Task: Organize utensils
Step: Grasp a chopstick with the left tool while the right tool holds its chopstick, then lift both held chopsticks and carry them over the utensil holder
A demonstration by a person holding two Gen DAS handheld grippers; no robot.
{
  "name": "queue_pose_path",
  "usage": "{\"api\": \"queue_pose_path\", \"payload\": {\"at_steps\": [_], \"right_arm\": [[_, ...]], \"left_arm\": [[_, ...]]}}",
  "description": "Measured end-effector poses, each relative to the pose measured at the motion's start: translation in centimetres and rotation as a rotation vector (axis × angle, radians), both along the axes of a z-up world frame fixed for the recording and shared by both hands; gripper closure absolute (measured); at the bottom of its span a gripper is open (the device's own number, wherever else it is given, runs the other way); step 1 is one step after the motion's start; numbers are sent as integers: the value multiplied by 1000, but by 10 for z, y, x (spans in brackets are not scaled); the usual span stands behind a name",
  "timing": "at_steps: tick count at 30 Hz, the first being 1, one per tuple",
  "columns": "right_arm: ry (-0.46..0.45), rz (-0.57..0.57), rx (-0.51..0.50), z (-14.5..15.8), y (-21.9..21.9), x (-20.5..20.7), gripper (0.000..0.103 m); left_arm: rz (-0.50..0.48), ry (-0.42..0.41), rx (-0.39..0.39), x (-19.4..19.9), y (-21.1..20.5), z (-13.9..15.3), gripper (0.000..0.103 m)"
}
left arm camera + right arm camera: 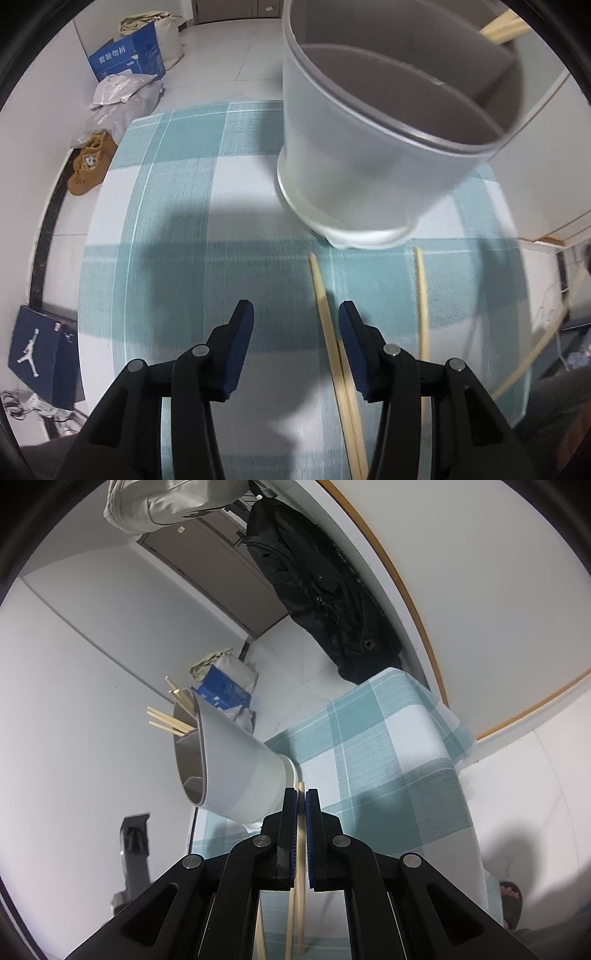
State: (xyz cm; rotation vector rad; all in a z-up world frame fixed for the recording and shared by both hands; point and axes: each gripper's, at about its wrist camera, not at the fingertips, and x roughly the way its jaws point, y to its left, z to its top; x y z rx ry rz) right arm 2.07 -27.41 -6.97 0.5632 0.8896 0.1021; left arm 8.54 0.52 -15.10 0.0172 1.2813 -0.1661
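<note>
Left wrist view was filled by the grey divided utensil holder (369,155), standing on the checked tablecloth (177,206) just beyond the left gripper (295,325). That gripper's fingers were seen spread partway, with nothing pressed between them; a pair of loose chopsticks (332,339) lay on the cloth close to the inner face of one finger, and a single chopstick (423,306) lay a little apart from them. Several chopsticks (504,27) were already seen poking out of the holder's far compartment.

From the right wrist view, the right gripper (301,801) was seen pinched tight on one chopstick (301,834), whose tip pointed toward the holder's base (291,771).

Several risks were judged from this. The pair beside the left gripper could be nudged and rolled apart if the finger were lowered onto them rather than around them. The held chopstick, gripped along its thin length, could pivot or slip when lifted toward the rim. The holder, being tall and light-looking, could be tipped or pushed if struck by either tool.
</note>
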Motion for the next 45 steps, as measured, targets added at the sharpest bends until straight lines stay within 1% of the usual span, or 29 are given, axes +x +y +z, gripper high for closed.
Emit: {"api": "queue_pose_path", "payload": {"at_steps": [2, 3, 5, 8, 9, 10, 11, 14, 15, 17, 23, 26, 30, 35, 39, 42, 45], "right_arm": [[-2, 5, -5, 0, 1, 0, 99], [-3, 6, -7, 1, 1, 0, 99], [-4, 8, -10, 0, 1, 0, 99], [0, 5, -10, -1, 1, 1, 99], [0, 5, -10, -1, 1, 1, 99], [1, 7, -11, -1, 2, 1, 99], [0, 8, -12, -1, 1, 1, 99], [2, 17, -21, -2, 5, 2, 99], [2, 19, -24, -2, 6, 2, 99], [4, 21, -31, -3, 8, 2, 99], [8, 18, -48, -5, 11, 2, 99], [4, 19, -57, -4, 13, 1, 99], [-11, 28, -77, -1, 20, 0, 99], [-56, 39, -100, 7, 28, -7, 99], [-93, 51, -122, 15, 36, -13, 99], [-115, 62, -130, 21, 43, -16, 99], [-143, 85, -149, 28, 53, -17, 100]], "left_arm": [[-8, 10, 14, 2, -2, -5, 61], [-12, 7, 37, 5, -5, -8, 60], [-33, -25, 66, 2, -8, -5, 60], [-33, -39, 72, 2, -7, -5, 60], [-28, -35, 64, 2, -6, -5, 62], [-21, -40, 65, 2, -5, -4, 66], [-14, -51, 73, 4, -2, -3, 78], [-7, -60, 72, 10, 4, -4, 98], [-8, -65, 76, 8, 3, -5, 99], [-8, -76, 78, 1, 3, -4, 100], [15, -90, 100, -2, 9, -1, 102], [46, -83, 78, -2, 16, 1, 102], [55, -102, 62, -6, 15, 10, 102], [42, -170, 38, -17, 17, 30, 102], [56, -225, 5, -25, 26, 49, 103], [65, -291, -25, -35, 31, 68, 103], [55, -354, -52, -40, 34, 83, 103]]}}
